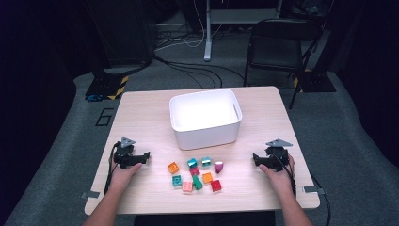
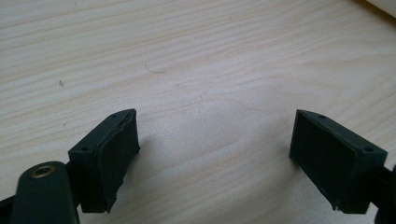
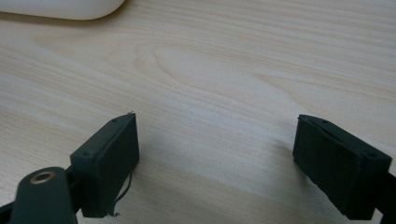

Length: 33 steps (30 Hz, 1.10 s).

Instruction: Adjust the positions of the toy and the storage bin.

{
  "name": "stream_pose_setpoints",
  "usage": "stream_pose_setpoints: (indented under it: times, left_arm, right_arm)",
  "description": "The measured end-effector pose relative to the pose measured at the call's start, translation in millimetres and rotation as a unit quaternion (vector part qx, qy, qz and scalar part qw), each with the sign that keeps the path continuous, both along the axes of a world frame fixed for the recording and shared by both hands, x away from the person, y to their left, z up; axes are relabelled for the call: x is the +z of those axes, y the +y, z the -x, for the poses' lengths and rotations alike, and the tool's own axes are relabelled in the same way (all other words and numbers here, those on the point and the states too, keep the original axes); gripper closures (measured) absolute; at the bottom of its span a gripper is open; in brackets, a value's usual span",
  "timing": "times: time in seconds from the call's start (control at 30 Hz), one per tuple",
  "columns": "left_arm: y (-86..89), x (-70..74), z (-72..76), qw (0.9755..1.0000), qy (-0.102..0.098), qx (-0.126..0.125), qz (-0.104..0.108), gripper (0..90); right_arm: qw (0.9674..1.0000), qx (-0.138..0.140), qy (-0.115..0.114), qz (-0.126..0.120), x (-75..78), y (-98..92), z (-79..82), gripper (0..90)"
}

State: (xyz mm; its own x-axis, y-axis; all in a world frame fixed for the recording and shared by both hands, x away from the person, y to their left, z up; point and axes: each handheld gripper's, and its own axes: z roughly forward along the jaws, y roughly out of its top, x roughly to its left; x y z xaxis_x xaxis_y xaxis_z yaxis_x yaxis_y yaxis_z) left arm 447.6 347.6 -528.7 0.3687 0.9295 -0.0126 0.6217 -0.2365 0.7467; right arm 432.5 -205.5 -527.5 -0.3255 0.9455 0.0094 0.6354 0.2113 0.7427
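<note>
High view: wooden table (image 1: 141, 108) with a white bin (image 1: 205, 117) at centre, toward the far side. Near of the bin, a cluster of small coloured blocks (image 1: 196, 175) lies loose on the wood. The left gripper (image 1: 141, 157) rests on the table left of the cluster, well apart from it; the right gripper (image 1: 258, 160) rests right of it, also well apart. Each points inward, toward the blocks.

Left gripper view: the left gripper (image 2: 215, 149) has its jaws spread wide over bare wood, nothing between them.

Right gripper view: the right gripper (image 3: 215, 151) also has its jaws spread wide and empty; the bin's rounded corner (image 3: 60, 8) sits at far left.
</note>
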Motion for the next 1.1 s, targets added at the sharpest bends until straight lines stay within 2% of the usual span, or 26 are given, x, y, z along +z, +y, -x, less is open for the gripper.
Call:
stream_pose_setpoints:
  times: [0.1, 0.17, 0.23, 0.27, 0.3, 0.33, 0.37, 0.4, 0.47, 0.5, 0.53, 0.57, 0.6, 0.67, 0.7, 0.73, 0.77, 0.83, 0.9, 0.97, 1.0, 1.07, 1.1]
  left_arm:
    - [-0.2, 2.7, 1.2, 1.0000, 0.007, -0.001, 0.002, 22.4]
    - [-0.7, 5.5, 2.5, 0.9997, 0.017, -0.001, 0.018, 30.0]
    - [-1.2, 7.0, 2.9, 0.9995, 0.021, -0.001, 0.022, 31.6]
    - [-2.9, 9.6, 2.6, 0.9994, 0.028, -0.003, 0.022, 31.6]
    - [-7.1, 17.5, 3.3, 0.9995, 0.024, -0.011, 0.019, 32.5]
    - [-7.1, 17.5, 3.3, 0.9995, 0.024, -0.011, 0.019, 34.2]
    - [-11.3, 26.2, 3.6, 0.9993, 0.020, -0.021, 0.025, 35.0]
    - [-11.3, 26.2, 3.6, 0.9993, 0.020, -0.021, 0.025, 35.0]
    - [-17.5, 39.7, 1.2, 0.9989, 0.021, -0.028, 0.030, 36.2]
    - [-17.5, 39.7, 1.2, 0.9989, 0.021, -0.028, 0.030, 38.1]
    - [-21.0, 48.3, -1.5, 0.9982, 0.023, -0.034, 0.043, 39.1]
    - [-21.0, 48.3, -1.5, 0.9982, 0.023, -0.034, 0.043, 39.5]
    - [-23.0, 52.6, -2.7, 0.9982, 0.023, -0.034, 0.043, 39.5]
    - [-27.8, 60.8, -5.3, 0.9981, 0.018, -0.037, 0.045, 39.6]
    - [-32.2, 69.3, -8.5, 0.9979, 0.016, -0.042, 0.046, 40.3]
    - [-32.2, 69.3, -8.5, 0.9979, 0.016, -0.042, 0.046, 40.4]
    - [-34.0, 73.7, -10.1, 0.9977, 0.016, -0.045, 0.049, 40.4]
    - [-38.0, 82.1, -13.6, 0.9975, 0.013, -0.049, 0.050, 40.5]
    - [-43.9, 94.4, -19.7, 0.9971, 0.013, -0.058, 0.048, 40.7]
    - [-46.0, 98.2, -21.6, 0.9971, 0.011, -0.059, 0.046, 40.9]
    - [-49.6, 105.8, -24.9, 0.9968, 0.011, -0.063, 0.048, 41.2]
    - [-52.0, 109.3, -26.4, 0.9967, 0.011, -0.062, 0.052, 41.3]
    - [-54.0, 113.0, -27.8, 0.9965, 0.012, -0.062, 0.054, 41.3]
  right_arm:
    - [1.0000, -0.002, -0.003, 0.000, 0.4, 1.3, 1.0, 18.9]
    - [1.0000, 0.006, -0.001, 0.001, 1.9, 1.8, 1.9, 25.1]
    - [0.9999, 0.011, 0.006, 0.005, 4.4, 3.1, 1.6, 30.7]
    - [0.9999, 0.011, 0.006, 0.005, 4.4, 3.1, 1.6, 30.7]
    - [0.9997, 0.016, 0.020, 0.004, 9.0, 4.6, 1.3, 36.9]
    - [0.9996, 0.017, 0.021, 0.005, 11.2, 5.9, 1.4, 37.1]
    - [0.9995, 0.022, 0.023, 0.004, 14.4, 6.6, 1.5, 37.6]
    - [0.9995, 0.022, 0.023, 0.004, 14.4, 6.6, 1.5, 37.6]
    - [0.9995, 0.029, 0.013, 0.002, 28.7, 8.4, -1.0, 38.4]
    - [0.9995, 0.029, 0.013, 0.002, 28.7, 8.4, -1.0, 38.4]
    - [0.9993, 0.037, 0.008, -0.008, 41.4, 10.0, -3.5, 40.3]
    - [0.9990, 0.042, 0.009, -0.012, 47.6, 11.7, -4.7, 41.1]
    - [0.9990, 0.042, 0.009, -0.012, 47.6, 11.7, -4.7, 41.1]
    - [0.9985, 0.054, 0.007, -0.008, 59.2, 16.1, -7.0, 42.4]
    - [0.9981, 0.061, 0.006, -0.009, 70.2, 22.6, -9.4, 42.8]
    - [0.9975, 0.070, 0.005, -0.006, 75.3, 24.9, -11.1, 42.8]
    - [0.9975, 0.070, 0.005, -0.006, 75.3, 24.9, -11.1, 42.8]
    - [0.9971, 0.076, -0.001, -0.003, 84.5, 29.7, -14.8, 42.8]
    - [0.9966, 0.082, 0.007, -0.008, 94.4, 35.7, -21.6, 43.3]
    - [0.9964, 0.084, 0.009, -0.008, 97.5, 37.2, -24.3, 44.1]
    - [0.9965, 0.082, 0.010, -0.008, 105.9, 40.0, -27.5, 44.8]
    - [0.9960, 0.089, 0.005, -0.001, 116.1, 41.1, -31.4, 45.1]
    - [0.9960, 0.089, 0.005, -0.001, 116.1, 41.1, -31.4, 45.1]
